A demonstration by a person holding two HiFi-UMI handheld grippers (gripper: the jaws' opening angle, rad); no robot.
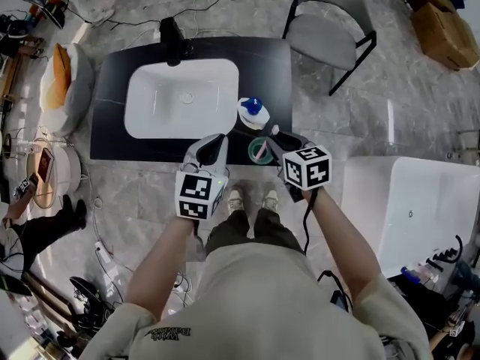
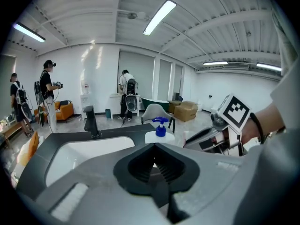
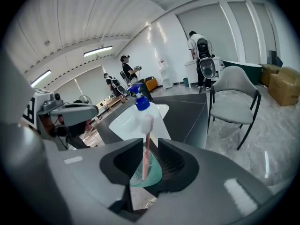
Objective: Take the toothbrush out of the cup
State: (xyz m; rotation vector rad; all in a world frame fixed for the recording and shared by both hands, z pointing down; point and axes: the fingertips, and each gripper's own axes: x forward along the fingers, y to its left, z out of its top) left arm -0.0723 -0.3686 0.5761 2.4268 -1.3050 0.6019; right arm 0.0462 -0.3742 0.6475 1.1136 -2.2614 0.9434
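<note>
A pink toothbrush (image 3: 146,146) stands in a green cup (image 3: 153,173) on the black countertop (image 1: 270,73), just in front of a white soap bottle with a blue pump (image 3: 140,110). My right gripper (image 3: 151,144) is open around the toothbrush's stem, which lies near the left pad with a gap to the right pad. In the head view the cup (image 1: 250,150) sits at the counter's front edge, the right gripper (image 1: 276,142) beside it. My left gripper (image 1: 214,147) hovers left of the cup; its jaws (image 2: 154,159) look shut with nothing between them.
A white basin (image 1: 180,96) with a black faucet (image 1: 172,40) fills the counter's left part. A grey chair (image 1: 330,28) stands behind the counter, a white tub (image 1: 409,201) to the right. Cables and gear lie on the floor at left. People stand far back.
</note>
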